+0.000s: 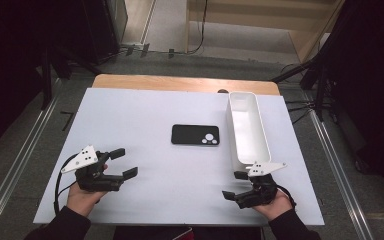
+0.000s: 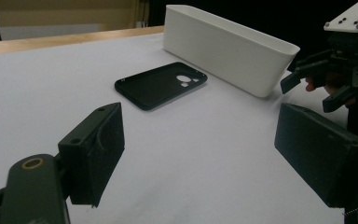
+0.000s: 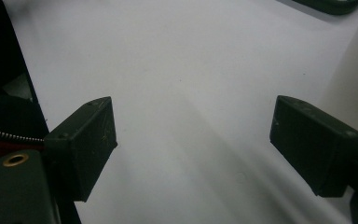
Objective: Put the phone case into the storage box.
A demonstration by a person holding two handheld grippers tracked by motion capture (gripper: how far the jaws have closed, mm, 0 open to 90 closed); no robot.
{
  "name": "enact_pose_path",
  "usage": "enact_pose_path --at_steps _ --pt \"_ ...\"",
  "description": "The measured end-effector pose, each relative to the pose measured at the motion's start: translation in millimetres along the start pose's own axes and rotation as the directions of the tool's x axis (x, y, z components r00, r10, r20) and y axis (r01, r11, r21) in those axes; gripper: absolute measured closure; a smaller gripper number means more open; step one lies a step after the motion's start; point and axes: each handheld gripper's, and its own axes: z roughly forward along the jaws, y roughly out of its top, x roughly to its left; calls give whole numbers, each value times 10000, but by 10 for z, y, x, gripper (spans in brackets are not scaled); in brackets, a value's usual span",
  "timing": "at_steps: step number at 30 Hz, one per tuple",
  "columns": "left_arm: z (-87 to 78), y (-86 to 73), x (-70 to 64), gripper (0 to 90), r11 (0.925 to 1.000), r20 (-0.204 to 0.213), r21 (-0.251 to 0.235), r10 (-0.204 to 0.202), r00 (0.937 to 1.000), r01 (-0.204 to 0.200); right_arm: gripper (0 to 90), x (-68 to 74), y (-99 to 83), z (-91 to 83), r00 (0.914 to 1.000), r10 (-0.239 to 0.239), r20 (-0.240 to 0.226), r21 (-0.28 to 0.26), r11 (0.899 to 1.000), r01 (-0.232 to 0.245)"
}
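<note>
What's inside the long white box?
The white box looks empty in the high view: only its bare white floor shows. The left gripper view shows just its outer wall, so the inside is hidden there.

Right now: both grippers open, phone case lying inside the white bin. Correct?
Not quite. The phone case lies on the table, beside the white bin and apart from it, as the high view shows. Left gripper and right gripper are both open.

A lab: white-topped table [image 1: 145, 115] among dark stands [image 1: 325, 75], cables [image 1: 200, 30].
</note>
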Motion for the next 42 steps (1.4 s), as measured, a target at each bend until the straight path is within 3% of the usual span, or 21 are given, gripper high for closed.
enact_pose_path --at_steps 3,11,17,20,31,34,36,39,42 --pt "13 4 -7 157 9998 189 67 -176 9997 175 130 2 -2 -3 10000 27 -11 -3 10000 -27" --pt "40 19 -7 157 9999 -193 -96 60 9998 -62 130 1 -7 -15 10000 29 48 -2 10000 -29" --pt "76 13 43 157 9996 -307 -154 -242 9992 237 130 -16 -10 -14 9999 15 141 -54 10000 -15" --pt "101 27 60 156 9998 -542 -153 -133 9984 125 130 -9 -9 -19 9999 44 121 -117 9999 -43" --pt "187 113 60 176 9997 -548 -239 53 9985 -67 131 -11 -4 -10 9999 31 150 -95 10000 -30" --pt "236 151 77 176 9998 -475 -172 63 9988 -71 131 -4 -3 -9 9999 23 159 -82 10000 -22" --pt "264 169 94 176 9997 -339 -170 -153 9993 147 131 -3 -3 -8 9999 -19 128 -50 10000 19" --pt "328 194 144 176 9977 367 10 -676 9970 676 131 -4 -4 -7 9999 18 144 -55 10000 -17" --pt "383 210 149 176 9988 251 110 -475 9986 472 131 -4 -7 -9 9998 24 175 -83 10000 -23"
